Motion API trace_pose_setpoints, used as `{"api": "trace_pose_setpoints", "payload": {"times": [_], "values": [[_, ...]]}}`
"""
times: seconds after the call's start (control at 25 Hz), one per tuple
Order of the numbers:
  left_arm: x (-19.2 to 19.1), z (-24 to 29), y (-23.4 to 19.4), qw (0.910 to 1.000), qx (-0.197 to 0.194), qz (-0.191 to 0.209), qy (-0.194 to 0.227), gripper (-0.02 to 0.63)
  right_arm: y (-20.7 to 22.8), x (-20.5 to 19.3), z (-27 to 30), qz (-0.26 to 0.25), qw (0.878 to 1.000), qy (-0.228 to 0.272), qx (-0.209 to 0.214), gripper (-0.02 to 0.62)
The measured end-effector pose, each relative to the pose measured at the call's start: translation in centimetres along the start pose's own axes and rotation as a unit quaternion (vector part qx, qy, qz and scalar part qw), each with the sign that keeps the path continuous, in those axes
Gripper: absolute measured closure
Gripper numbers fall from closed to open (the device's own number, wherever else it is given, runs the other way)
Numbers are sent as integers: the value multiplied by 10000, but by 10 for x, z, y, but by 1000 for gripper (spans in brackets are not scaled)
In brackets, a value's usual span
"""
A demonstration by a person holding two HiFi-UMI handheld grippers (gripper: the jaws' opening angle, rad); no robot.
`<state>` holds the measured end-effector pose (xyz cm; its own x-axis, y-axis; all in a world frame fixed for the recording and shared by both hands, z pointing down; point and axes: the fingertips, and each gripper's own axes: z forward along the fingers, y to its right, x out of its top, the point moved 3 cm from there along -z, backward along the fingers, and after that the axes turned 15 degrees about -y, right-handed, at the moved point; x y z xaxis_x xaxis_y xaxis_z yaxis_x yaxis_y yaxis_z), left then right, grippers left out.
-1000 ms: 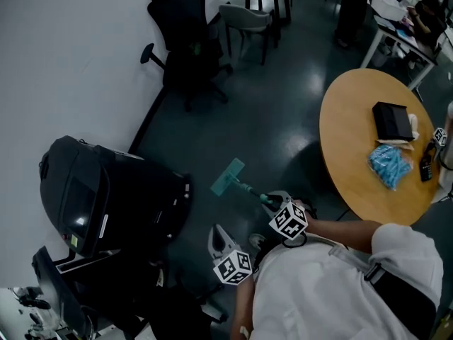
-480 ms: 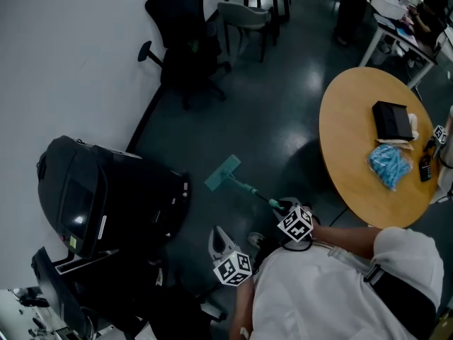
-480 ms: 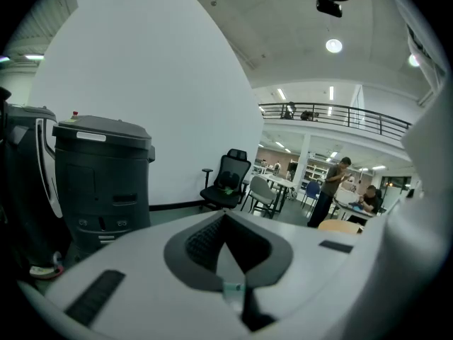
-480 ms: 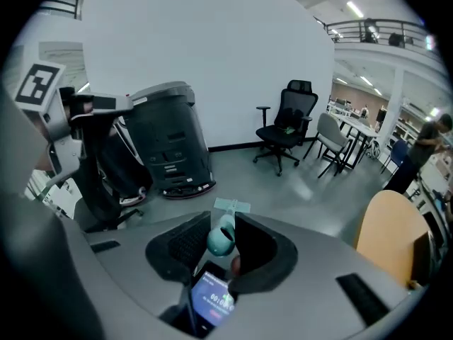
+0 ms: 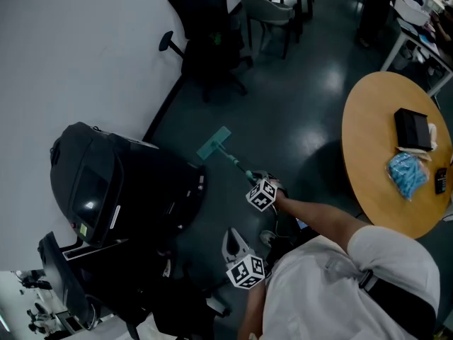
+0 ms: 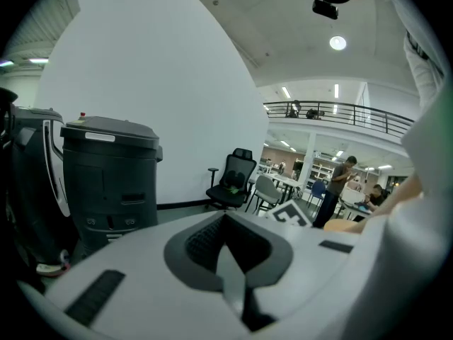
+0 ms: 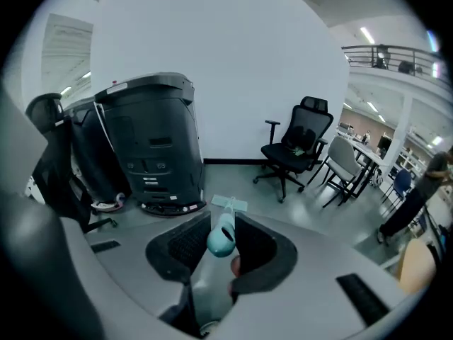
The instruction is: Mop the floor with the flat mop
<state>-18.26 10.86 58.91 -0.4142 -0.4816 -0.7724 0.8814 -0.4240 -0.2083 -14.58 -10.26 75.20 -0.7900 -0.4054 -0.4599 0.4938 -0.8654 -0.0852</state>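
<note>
The flat mop's teal head (image 5: 214,142) lies flat on the dark floor (image 5: 297,119), close to the black machine. Its thin handle (image 5: 236,164) slants back to my right gripper (image 5: 255,183), which is shut on it with the arm stretched forward. In the right gripper view the teal handle (image 7: 221,239) runs between the pads out to the mop head (image 7: 229,203). My left gripper (image 5: 235,241) hangs low near my body, open and holding nothing. In the left gripper view, the left gripper (image 6: 228,250) shows only air between its pads.
A large black machine (image 5: 120,190) stands left of the mop, against the white wall (image 5: 85,48). A black office chair (image 5: 212,34) and a grey chair (image 5: 272,13) stand ahead. A round wooden table (image 5: 375,161) with a black box and a blue bag is at the right.
My right arm has stretched forward and pushed the mop head across the floor, away from me toward the wall and the black chair. The left gripper has stayed near my body.
</note>
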Motion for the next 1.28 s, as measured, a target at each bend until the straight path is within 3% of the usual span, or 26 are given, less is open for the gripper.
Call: {"api": "trace_pose_setpoints", "payload": {"times": [0.2,0.36,0.6,0.92,1.08,1.28], "values": [[-5,-6,-10,9998,121,-139,-13,601,8,43,37,0,9999,-141,-65,485],[-5,-1,-24,9997,169,-192,40,601,8,48,39,-118,9999,-104,-34,485],[9,3,-2,9998,-69,-47,191,601,13,-9,-22,-151,9997,-194,93,485],[12,16,19,9985,-388,289,268,601,1,-75,-156,-228,9989,-32,403,485],[15,21,29,9979,-527,273,269,601,-2,-94,-167,3,9991,11,434,485],[19,24,35,9967,-637,391,315,601,1,-86,-164,40,9989,124,440,485]]}}
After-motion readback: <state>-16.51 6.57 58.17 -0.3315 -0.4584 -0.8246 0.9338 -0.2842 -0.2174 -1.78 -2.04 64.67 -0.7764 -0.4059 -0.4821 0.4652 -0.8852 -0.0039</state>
